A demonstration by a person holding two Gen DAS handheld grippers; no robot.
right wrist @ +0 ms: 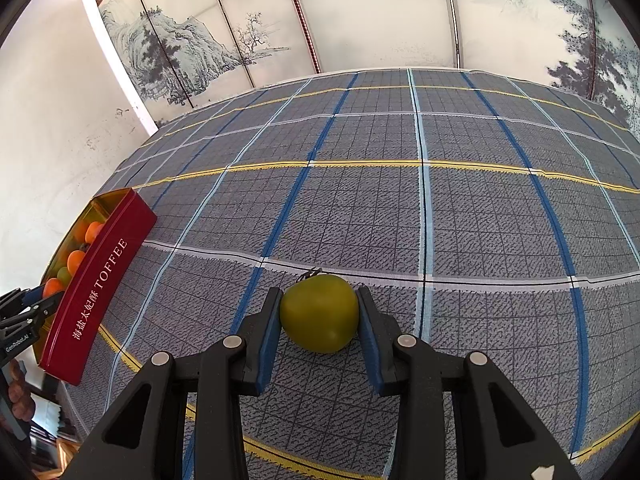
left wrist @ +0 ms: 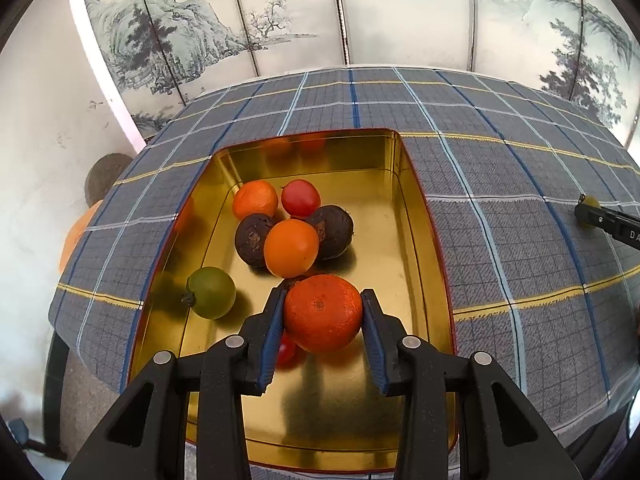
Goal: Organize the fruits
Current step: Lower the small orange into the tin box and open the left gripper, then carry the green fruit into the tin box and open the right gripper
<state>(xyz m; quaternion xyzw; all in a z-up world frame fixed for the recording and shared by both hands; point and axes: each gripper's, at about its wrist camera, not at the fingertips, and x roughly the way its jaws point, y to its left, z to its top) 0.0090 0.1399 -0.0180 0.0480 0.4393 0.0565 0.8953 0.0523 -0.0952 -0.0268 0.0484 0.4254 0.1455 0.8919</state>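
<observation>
My left gripper [left wrist: 322,312] is shut on an orange mandarin [left wrist: 322,312] and holds it over the near part of a gold-lined tin [left wrist: 428,216]. The tin holds several fruits: oranges [left wrist: 291,247], a red tomato [left wrist: 300,197], two dark brown fruits [left wrist: 334,231] and a green fruit [left wrist: 212,292]. My right gripper [right wrist: 319,314] is shut on a green fruit [right wrist: 319,314] at the plaid tablecloth [right wrist: 400,208], far right of the tin. The tin [right wrist: 96,284] shows red with "TOFFEE" at the left of the right wrist view, with the left gripper [right wrist: 24,316] beside it.
The plaid tablecloth [left wrist: 500,208] covers the table. A painted folding screen [left wrist: 360,12] stands behind the far edge. The right gripper's tip [left wrist: 604,224] shows at the right edge of the left wrist view. The table's left edge drops to the floor [left wrist: 36,220].
</observation>
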